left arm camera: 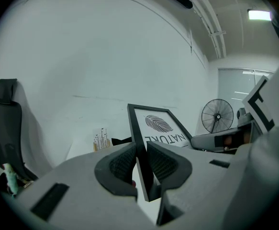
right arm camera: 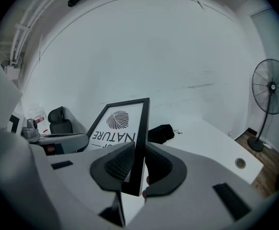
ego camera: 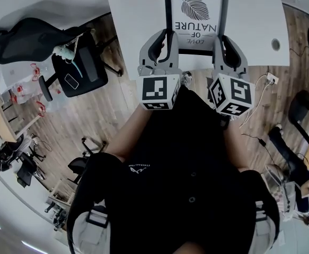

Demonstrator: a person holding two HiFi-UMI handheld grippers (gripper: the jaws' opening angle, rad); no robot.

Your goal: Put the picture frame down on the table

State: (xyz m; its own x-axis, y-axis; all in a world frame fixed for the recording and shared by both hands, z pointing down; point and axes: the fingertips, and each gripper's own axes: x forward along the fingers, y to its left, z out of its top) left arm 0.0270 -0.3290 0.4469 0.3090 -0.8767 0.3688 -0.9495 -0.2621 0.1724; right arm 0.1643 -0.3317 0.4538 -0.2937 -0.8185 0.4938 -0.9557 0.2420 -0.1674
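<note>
A black picture frame (ego camera: 196,16) with a leaf print and the words "LOVE OF NATURE" is held over the white table (ego camera: 138,9). My left gripper (ego camera: 165,45) is shut on the frame's left side bar (left arm camera: 140,152). My right gripper (ego camera: 220,47) is shut on its right side bar (right arm camera: 140,143). In both gripper views the frame (left arm camera: 161,128) (right arm camera: 117,126) tilts back, its near corner between the pads. Whether its lower edge touches the table is hidden.
A black pouch (right arm camera: 161,133) lies on the table behind the frame, and a holder with sticks (left arm camera: 101,140) stands at the far side. A cable hole (ego camera: 275,44) marks the table's right part. Office chairs (ego camera: 74,67) stand to the left, a floor fan (right arm camera: 272,92) to the right.
</note>
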